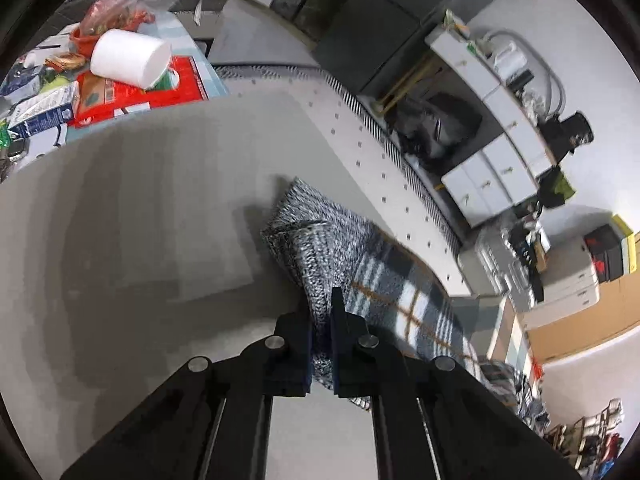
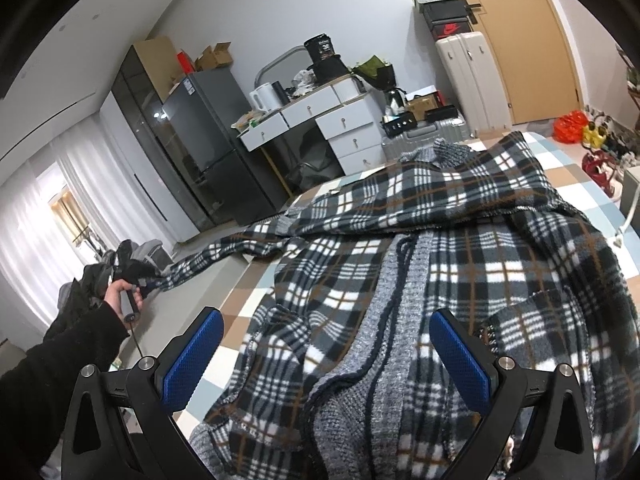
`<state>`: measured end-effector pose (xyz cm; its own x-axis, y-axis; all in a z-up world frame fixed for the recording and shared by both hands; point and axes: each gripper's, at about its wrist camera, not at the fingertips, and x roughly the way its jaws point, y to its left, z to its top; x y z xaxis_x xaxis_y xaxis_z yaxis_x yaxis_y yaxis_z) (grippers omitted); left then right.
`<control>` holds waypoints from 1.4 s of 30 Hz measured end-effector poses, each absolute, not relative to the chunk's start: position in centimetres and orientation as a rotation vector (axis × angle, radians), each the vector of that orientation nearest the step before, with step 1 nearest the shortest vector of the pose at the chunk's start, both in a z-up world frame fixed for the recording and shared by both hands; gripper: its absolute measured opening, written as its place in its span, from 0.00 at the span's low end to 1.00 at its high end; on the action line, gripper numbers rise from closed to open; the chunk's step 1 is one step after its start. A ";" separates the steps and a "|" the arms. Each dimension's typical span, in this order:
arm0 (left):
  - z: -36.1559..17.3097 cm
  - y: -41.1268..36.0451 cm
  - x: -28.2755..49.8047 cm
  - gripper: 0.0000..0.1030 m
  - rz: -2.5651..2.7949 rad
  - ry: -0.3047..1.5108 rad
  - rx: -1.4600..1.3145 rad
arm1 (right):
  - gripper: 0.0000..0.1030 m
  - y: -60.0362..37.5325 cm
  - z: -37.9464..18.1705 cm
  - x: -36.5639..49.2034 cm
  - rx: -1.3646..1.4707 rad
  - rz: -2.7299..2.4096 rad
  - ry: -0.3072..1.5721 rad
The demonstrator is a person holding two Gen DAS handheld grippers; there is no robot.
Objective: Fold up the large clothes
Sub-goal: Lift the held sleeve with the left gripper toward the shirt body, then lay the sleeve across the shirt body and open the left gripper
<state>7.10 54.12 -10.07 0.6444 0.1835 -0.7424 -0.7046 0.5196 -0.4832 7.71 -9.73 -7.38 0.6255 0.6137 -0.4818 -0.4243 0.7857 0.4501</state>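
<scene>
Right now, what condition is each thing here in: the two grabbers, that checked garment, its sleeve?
left gripper: shut on the sleeve's knit cuff.
right gripper: open, holding nothing, above the garment.
plaid garment: spread out, rumpled, not yet folded.
sleeve: stretched out sideways to the left gripper.
knit cuff: pinched, bunched.

Bed (image 2: pixel 256 300), checked sheet; plaid garment (image 2: pixel 460 248) spread across it, sleeve over edge.
</scene>
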 end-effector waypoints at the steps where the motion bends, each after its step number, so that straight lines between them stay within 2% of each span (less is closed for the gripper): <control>1: -9.6 53.9 6.8 0.02 0.586 0.664 -0.854 | 1.00 -9.7 -7.3 7.7 0.310 0.610 0.666; 7: -4.9 51.6 7.5 0.02 0.577 0.610 -0.731 | 1.00 -9.6 -6.6 7.5 0.333 0.648 0.660; 14: 2.9 45.4 11.2 0.02 0.498 0.541 -0.617 | 1.00 -10.4 -5.5 6.9 0.347 0.660 0.639; 21: 10.4 34.0 16.4 0.02 0.326 0.495 -0.442 | 1.00 -11.9 -4.7 6.3 0.381 0.662 0.627; 29: 15.7 19.4 21.5 0.02 0.129 0.464 -0.319 | 1.00 -13.2 -3.5 5.4 0.350 0.630 0.562; 33: 14.3 12.5 24.0 0.02 -0.001 0.548 -0.239 | 1.00 -16.5 -1.8 5.0 0.375 0.510 0.477; 38: 7.4 4.2 26.8 0.02 -0.186 0.731 -0.188 | 1.00 -22.9 0.3 3.3 0.456 0.328 0.292; 42: 1.0 -0.8 28.0 0.02 -0.242 0.863 -0.138 | 1.00 -25.7 -0.1 3.6 0.512 0.219 0.283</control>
<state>28.00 -0.77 0.96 0.6252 -0.2659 -0.7338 0.1550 0.9637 -0.2171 3.59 -25.66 -0.12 0.9380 0.2753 -0.2104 -0.1351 0.8498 0.5094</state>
